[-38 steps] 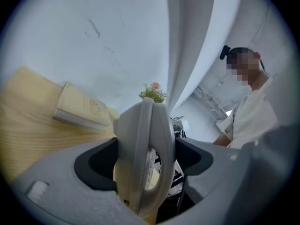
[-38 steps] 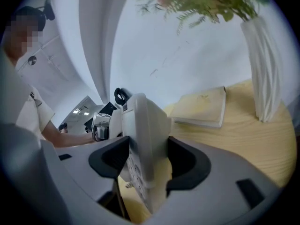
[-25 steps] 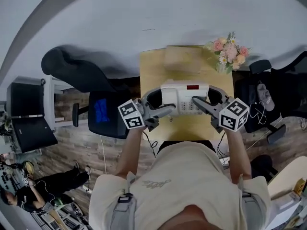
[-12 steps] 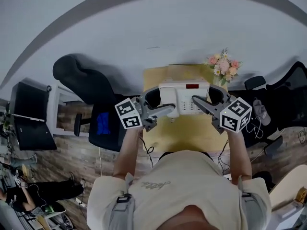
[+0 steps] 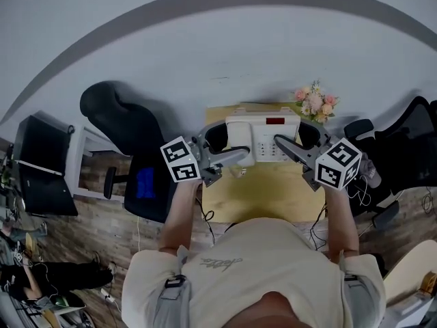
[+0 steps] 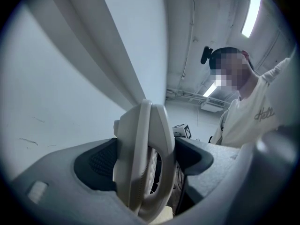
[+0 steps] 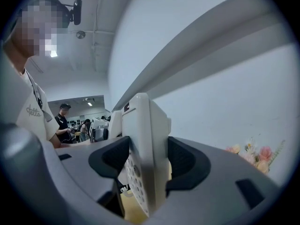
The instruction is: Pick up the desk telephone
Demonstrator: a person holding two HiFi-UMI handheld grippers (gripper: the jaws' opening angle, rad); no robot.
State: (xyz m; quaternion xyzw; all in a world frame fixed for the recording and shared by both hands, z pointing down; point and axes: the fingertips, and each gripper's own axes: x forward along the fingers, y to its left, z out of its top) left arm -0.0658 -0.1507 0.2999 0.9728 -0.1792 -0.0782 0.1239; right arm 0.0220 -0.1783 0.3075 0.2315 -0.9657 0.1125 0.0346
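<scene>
The white desk telephone (image 5: 263, 137) hangs in the air above the wooden desk (image 5: 266, 190), held from both sides. My left gripper (image 5: 229, 145) is shut on its handset end, and in the left gripper view the telephone (image 6: 143, 161) stands edge-on between the dark pads (image 6: 101, 165). My right gripper (image 5: 295, 142) is shut on its keypad end. In the right gripper view the telephone (image 7: 145, 158) fills the gap between the pads (image 7: 185, 165), keypad facing down-left.
A pink flower bouquet (image 5: 313, 104) stands at the desk's far right corner. A black office chair (image 5: 126, 125) sits left of the desk, another chair (image 5: 403, 139) at right. A white wall lies beyond. People stand in the room's background (image 7: 63, 118).
Both grippers have lifted the telephone higher off the desk. The desk and the flowers look smaller and farther below than a second ago.
</scene>
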